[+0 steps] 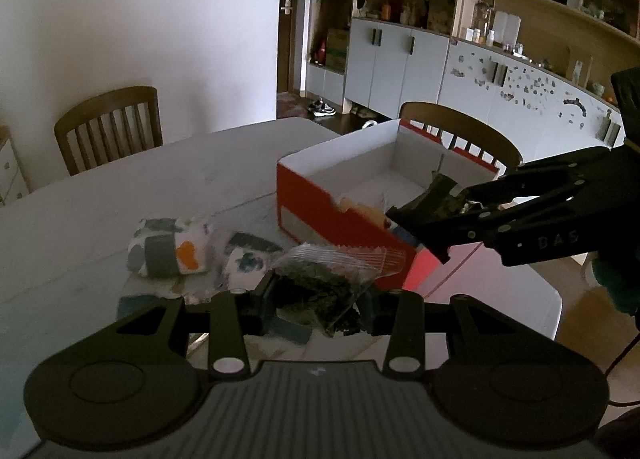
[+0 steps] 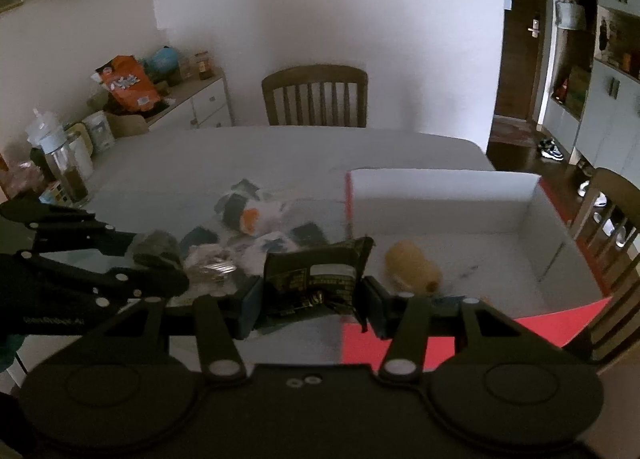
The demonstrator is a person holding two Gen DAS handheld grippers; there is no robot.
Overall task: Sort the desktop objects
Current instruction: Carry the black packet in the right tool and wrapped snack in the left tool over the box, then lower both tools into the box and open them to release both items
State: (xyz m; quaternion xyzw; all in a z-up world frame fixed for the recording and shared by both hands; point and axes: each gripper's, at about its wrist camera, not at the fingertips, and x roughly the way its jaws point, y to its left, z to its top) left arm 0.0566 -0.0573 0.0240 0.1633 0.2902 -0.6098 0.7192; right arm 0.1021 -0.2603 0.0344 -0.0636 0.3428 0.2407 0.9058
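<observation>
My left gripper is shut on a clear zip bag of dark dried stuff, held above the table beside patterned cloth bundles. My right gripper is shut on a dark foil packet at the near edge of the red-and-white open box. In the left wrist view the right gripper holds the packet over the box's near rim. A yellow plush-like object lies inside the box. The left gripper also shows in the right wrist view.
The pale table has wooden chairs at the far side and beside the box. Jars and bottles stand at the table's left end. A sideboard with snack bags is behind.
</observation>
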